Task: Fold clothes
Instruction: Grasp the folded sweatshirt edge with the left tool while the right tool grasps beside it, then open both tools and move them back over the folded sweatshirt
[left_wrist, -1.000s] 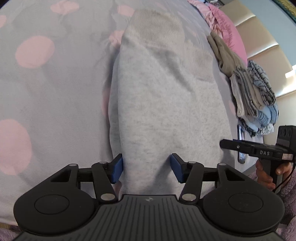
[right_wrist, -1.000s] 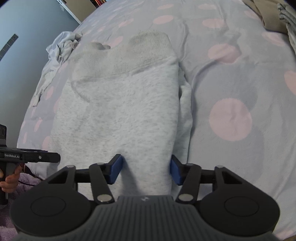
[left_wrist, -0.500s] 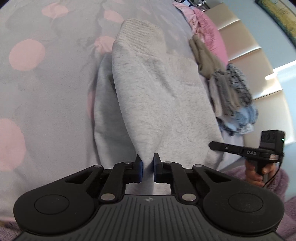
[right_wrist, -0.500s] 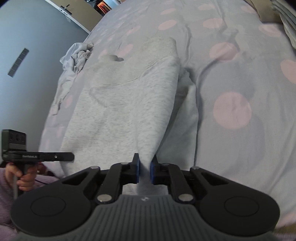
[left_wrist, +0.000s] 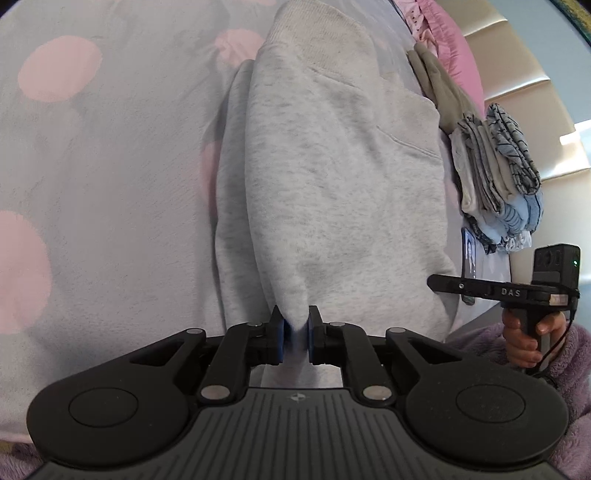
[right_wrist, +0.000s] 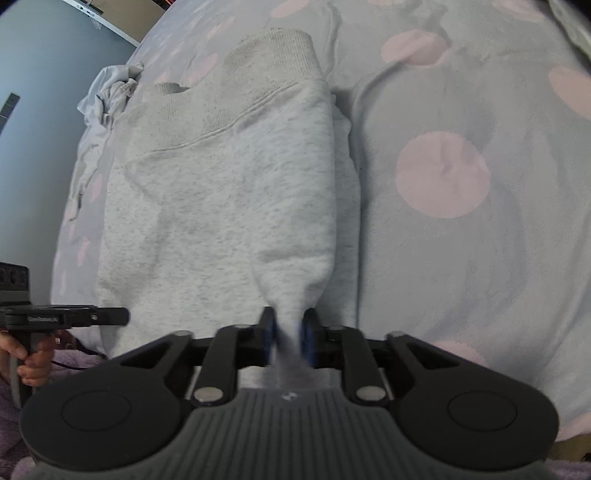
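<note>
Here, the bed sheet (left_wrist: 92, 184), grey with pink dots, carries a grey sweatshirt (left_wrist: 332, 166) lying flat, ribbed hem at the far end. Folded clothes (left_wrist: 495, 177) are stacked beside it. Left gripper (left_wrist: 295, 334) and right gripper (right_wrist: 288, 341): each pinches a near-edge fold of fabric, jaws easing apart.

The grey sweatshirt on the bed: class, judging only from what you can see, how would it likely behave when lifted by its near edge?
The grey sweatshirt is probably floppy: it bunches into a peak between the left gripper pads. It looks thick, with a ribbed hem, so likely weighty enough to sag. The right gripper pinches fabric too, its jaws opening, so it may slip.
</note>
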